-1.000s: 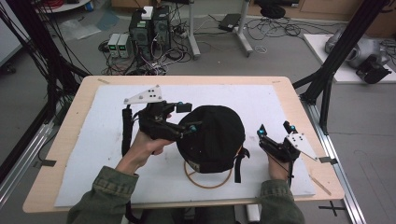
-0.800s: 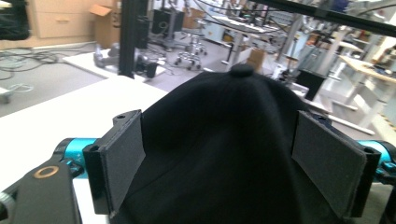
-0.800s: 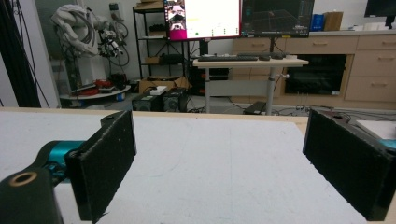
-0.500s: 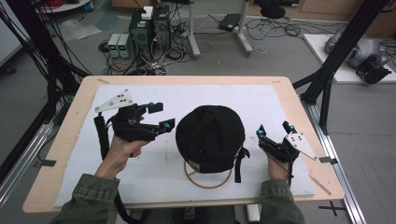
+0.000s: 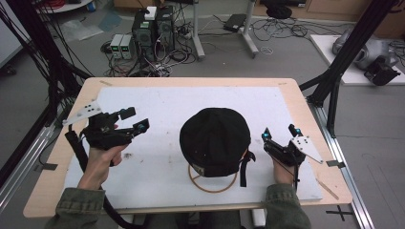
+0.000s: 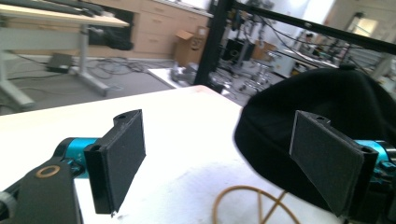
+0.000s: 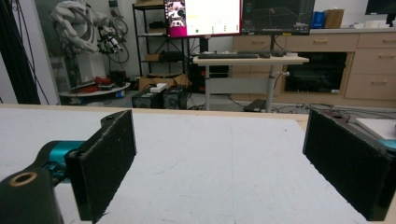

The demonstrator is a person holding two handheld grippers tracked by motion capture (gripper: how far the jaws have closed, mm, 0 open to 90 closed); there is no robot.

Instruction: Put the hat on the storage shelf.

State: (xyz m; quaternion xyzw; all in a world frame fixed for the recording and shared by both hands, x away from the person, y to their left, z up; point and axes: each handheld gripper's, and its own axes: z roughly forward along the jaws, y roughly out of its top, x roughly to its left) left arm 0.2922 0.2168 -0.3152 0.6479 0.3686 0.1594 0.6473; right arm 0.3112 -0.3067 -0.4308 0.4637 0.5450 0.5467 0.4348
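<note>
A black cap (image 5: 215, 140) sits on a tan wire ring stand (image 5: 212, 180) in the middle of the white mat. A black strap (image 5: 244, 168) hangs from its right side. My left gripper (image 5: 134, 120) is open, well left of the cap and apart from it, its jaws pointing toward the cap. In the left gripper view the cap (image 6: 327, 102) and the stand (image 6: 252, 205) lie beyond the open left gripper (image 6: 219, 158). My right gripper (image 5: 279, 132) rests just right of the cap, open. Bare mat lies between the jaws of the right gripper (image 7: 219, 163).
The white mat (image 5: 157, 105) covers most of the wooden table (image 5: 191, 81). Black frame posts stand at the left (image 5: 43, 57) and right (image 5: 344, 52) edges. Computers and cables (image 5: 153, 28) lie on the floor beyond the far edge.
My left gripper has drawn back leftward from the cap's left side and now stands apart from it, open. The cap and the right gripper have stayed put.
</note>
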